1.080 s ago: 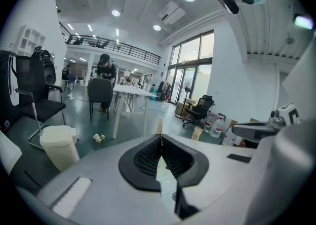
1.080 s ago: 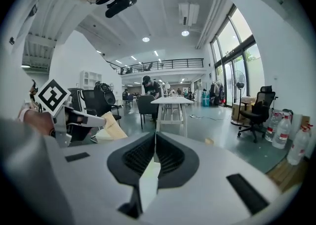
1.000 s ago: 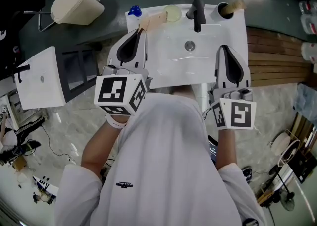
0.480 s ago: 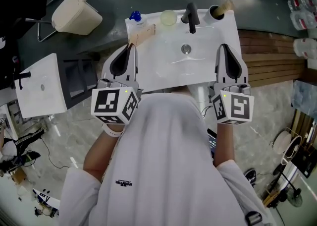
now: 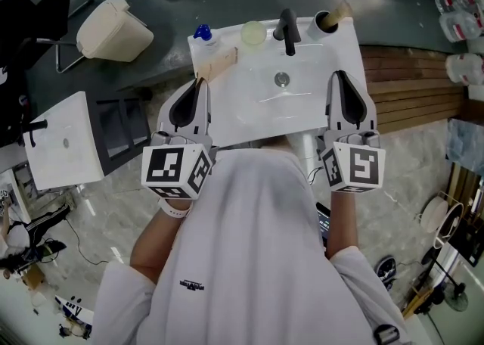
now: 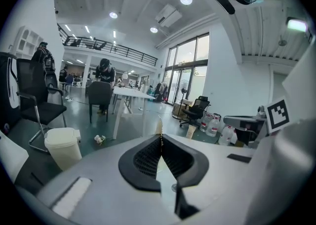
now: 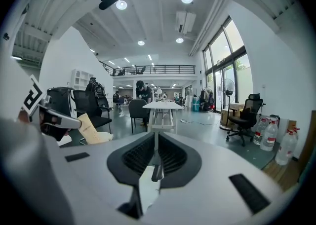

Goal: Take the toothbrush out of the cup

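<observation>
Withdrawal: left gripper (image 5: pixel 200 85), jaws clamped on beige flat packet (image 5: pixel 218 63), has drawn back from rear ledge of sink (image 5: pixel 249 101) toward the person (image 5: pixel 257 245); right gripper (image 5: pixel 338 76) closed, empty, at near rim; toothbrush (image 5: pixel 342 10) apparently still standing in cup (image 5: pixel 324 22) at far right corner, extraction not begun.

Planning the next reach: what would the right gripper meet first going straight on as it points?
Probably the dark cup with the tan toothbrush on the white sink; depth is unclear.
</observation>
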Motion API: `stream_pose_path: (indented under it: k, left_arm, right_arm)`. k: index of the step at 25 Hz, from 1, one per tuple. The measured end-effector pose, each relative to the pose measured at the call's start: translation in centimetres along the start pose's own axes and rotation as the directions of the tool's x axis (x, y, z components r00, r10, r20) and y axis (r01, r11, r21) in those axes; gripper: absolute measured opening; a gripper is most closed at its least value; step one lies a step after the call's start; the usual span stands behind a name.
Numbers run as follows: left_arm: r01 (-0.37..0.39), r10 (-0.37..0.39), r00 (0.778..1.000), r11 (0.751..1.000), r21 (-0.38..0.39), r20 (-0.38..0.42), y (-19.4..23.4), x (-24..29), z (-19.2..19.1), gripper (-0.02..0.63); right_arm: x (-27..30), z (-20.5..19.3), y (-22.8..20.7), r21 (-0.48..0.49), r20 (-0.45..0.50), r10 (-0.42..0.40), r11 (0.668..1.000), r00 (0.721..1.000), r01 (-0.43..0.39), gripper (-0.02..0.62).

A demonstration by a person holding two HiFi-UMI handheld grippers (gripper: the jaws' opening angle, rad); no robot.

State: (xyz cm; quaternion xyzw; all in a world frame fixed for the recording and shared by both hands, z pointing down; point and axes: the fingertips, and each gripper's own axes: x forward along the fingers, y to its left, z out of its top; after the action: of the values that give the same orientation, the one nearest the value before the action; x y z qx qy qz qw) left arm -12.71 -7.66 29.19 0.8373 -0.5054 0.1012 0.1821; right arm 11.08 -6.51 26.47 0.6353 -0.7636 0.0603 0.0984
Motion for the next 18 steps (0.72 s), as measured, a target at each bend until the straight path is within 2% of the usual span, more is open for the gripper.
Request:
stream_pose_path:
  k: [11, 14, 18]
  left_arm:
    - [0.006, -0.006, 0.999, 1.000, -0.002, -0.047, -1.8, 3.3, -0.2, 0.006]
    - [0.006, -0.006, 0.998, 1.000, -0.007, -0.062, -2.3, 4.8, 0.0, 0.006]
    - [0.008, -0.008, 0.996, 1.000, -0.001, -0.093, -2.9, 6.5, -0.3, 0.006]
  right_arm:
    - [3.2, -1.4, -4.9, 0.017, -0.022, -0.019, 1.000, 1.000, 0.019, 0.012]
    - [4.9, -2.1, -6.6, 0.023, -0.042, -0.011, 1.000, 0.999, 0.012, 0.094]
    - [7.5, -3.1, -8.8, 0.014, -0.055, -0.014, 1.000, 0.998, 0.015, 0.094]
